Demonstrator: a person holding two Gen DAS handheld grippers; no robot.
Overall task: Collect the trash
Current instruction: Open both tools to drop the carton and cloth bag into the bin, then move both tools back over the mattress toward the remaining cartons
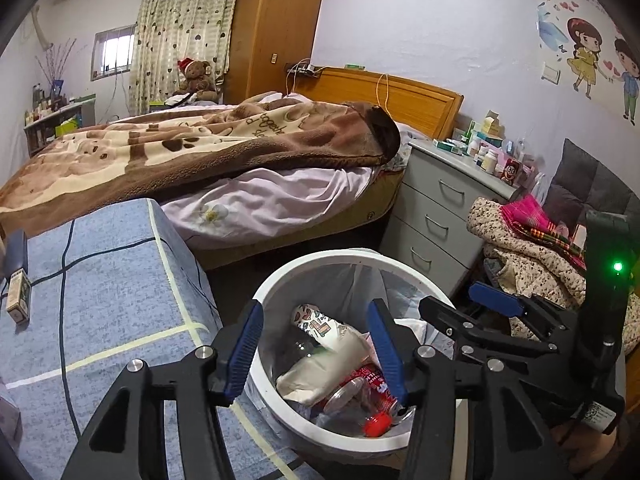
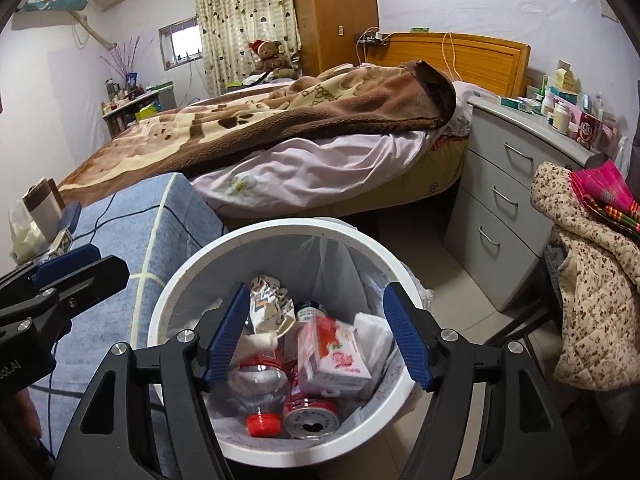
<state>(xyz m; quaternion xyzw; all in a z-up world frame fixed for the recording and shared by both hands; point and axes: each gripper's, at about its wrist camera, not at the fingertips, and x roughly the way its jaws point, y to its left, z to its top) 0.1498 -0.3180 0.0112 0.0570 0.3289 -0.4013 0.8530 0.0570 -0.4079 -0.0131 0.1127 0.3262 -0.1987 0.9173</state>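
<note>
Both of my tongs hang over the white bin [image 2: 276, 232] with nothing between their blue pads. My left gripper [image 1: 316, 354] is spread wide above the bin's near side, and my right gripper [image 2: 320, 336] is spread just as wide over its middle; in the left view I can see the right one's fingers beside me, also apart. The bin stands on the floor between the blue checked bench [image 1: 104, 280] and the grey drawer unit [image 2: 504, 208], lined with a thin clear bag. Inside lies the trash: a clear plastic bottle [image 2: 260, 384] with a red cap, a red can [image 2: 310, 416] with its top facing up, a pink-and-white carton [image 2: 334, 356] leaning on them, a crumpled patterned paper cup [image 2: 268, 304] further back, and white paper wadding [image 1: 320, 368] — all resting loose, none of it touched by either tong. Beyond the bin is the bed [image 1: 200, 148] with its brown paw-print blanket, and a floral jacket [image 2: 584, 300] hangs at the right.
</note>
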